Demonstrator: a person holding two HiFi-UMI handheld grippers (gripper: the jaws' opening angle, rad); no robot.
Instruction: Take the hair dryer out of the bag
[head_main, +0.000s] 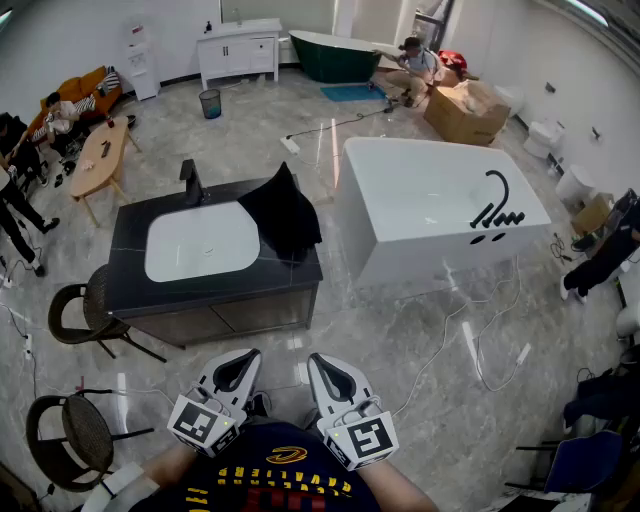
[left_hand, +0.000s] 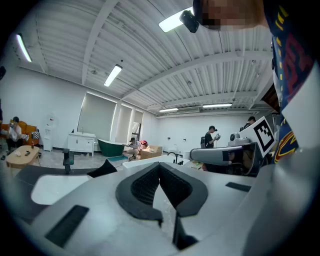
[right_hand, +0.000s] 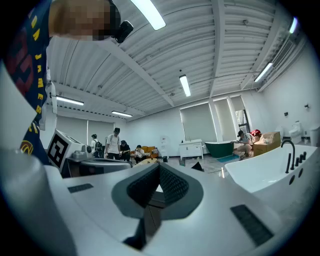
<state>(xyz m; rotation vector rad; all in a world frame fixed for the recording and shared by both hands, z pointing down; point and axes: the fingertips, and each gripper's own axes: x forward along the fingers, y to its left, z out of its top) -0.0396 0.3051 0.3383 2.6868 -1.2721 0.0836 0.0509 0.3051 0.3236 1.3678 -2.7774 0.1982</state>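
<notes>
A black bag (head_main: 281, 212) lies slumped on the right end of the dark vanity top (head_main: 128, 225), beside the white basin (head_main: 200, 240). No hair dryer shows in any view. Both grippers are held close to my body, well short of the vanity. The left gripper (head_main: 241, 360) is shut with nothing between its jaws, and so is the right gripper (head_main: 322, 362). The left gripper view looks past its closed jaws (left_hand: 160, 170) to the bag (left_hand: 102, 167) and a black faucet (left_hand: 67, 159). In the right gripper view the jaws (right_hand: 159, 172) are closed, with the bag (right_hand: 196, 166) small and far off.
A white bathtub (head_main: 440, 200) stands to the right of the vanity, with cables (head_main: 470, 330) trailing on the floor near it. Two round chairs (head_main: 80, 310) (head_main: 70, 430) stand at the left. People, a cardboard box (head_main: 462, 112) and a green tub (head_main: 335, 55) are at the back.
</notes>
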